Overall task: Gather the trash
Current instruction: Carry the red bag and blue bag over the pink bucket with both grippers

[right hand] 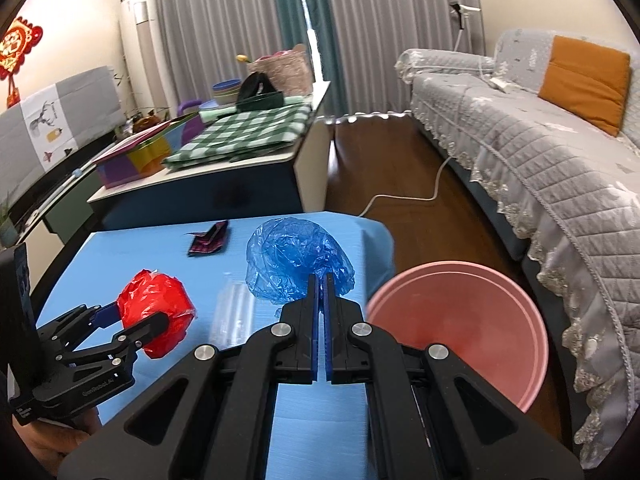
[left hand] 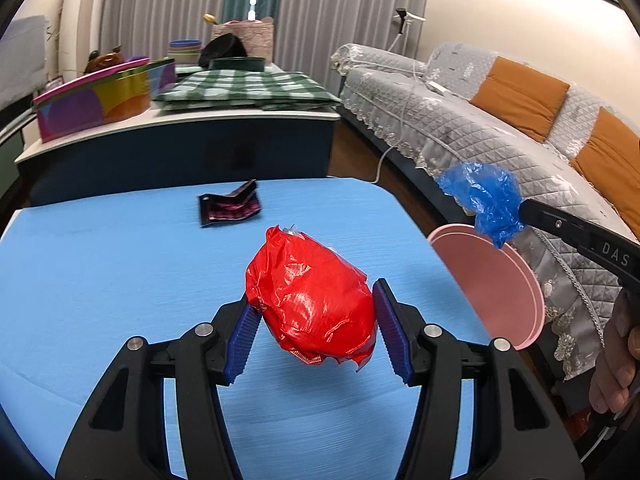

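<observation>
Trash half gathered: red wad [left hand: 312,300] clamped in left gripper [left hand: 316,332], blue film [right hand: 298,264] pinched in right gripper [right hand: 323,300] near pink bin [right hand: 460,324], dark wrapper [left hand: 230,208] left by table's [left hand: 100,280] far edge.

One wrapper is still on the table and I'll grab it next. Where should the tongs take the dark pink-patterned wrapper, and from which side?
Grip the raised flap of the dark wrapper at its far right corner, coming down from above. The rest lies flat on the blue table, so only that upturned fold, probably, gives the tongs an edge to close on.
</observation>
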Demonstrator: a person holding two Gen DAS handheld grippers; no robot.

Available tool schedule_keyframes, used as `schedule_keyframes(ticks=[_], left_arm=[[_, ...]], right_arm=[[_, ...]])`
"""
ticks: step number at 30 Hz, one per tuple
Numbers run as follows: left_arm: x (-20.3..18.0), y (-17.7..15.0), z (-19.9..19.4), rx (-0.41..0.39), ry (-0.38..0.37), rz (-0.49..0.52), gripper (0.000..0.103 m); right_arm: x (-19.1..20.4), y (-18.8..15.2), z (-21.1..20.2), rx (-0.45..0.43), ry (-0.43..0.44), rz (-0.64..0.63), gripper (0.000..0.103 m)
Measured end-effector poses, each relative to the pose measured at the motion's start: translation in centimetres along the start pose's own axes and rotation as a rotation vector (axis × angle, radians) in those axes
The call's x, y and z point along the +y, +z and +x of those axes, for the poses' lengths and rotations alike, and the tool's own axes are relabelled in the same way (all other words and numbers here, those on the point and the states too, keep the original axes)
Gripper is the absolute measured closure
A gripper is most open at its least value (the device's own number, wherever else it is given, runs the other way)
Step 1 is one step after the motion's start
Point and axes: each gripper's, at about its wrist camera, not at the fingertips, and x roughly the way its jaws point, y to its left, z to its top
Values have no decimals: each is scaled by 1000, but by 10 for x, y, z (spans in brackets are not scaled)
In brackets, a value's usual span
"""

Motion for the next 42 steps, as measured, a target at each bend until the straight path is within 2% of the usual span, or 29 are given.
schedule_keyframes(ticks=[11,22,33,42], left_arm=[[-43,7,15,-6,-62,38,48],[-99,14,30,-8,-132,123,48],[-146,16,60,20,-172,148,48],[-163,18,87,56,-180,165,48]], right_arm=[[-52,-3,-15,-13,-102,44,101],[-108,-4,-27,-26,-196,115,101],[-128,3,-23,-31,-241,112,101],[-142,6,-15,-25,-241,152,101]])
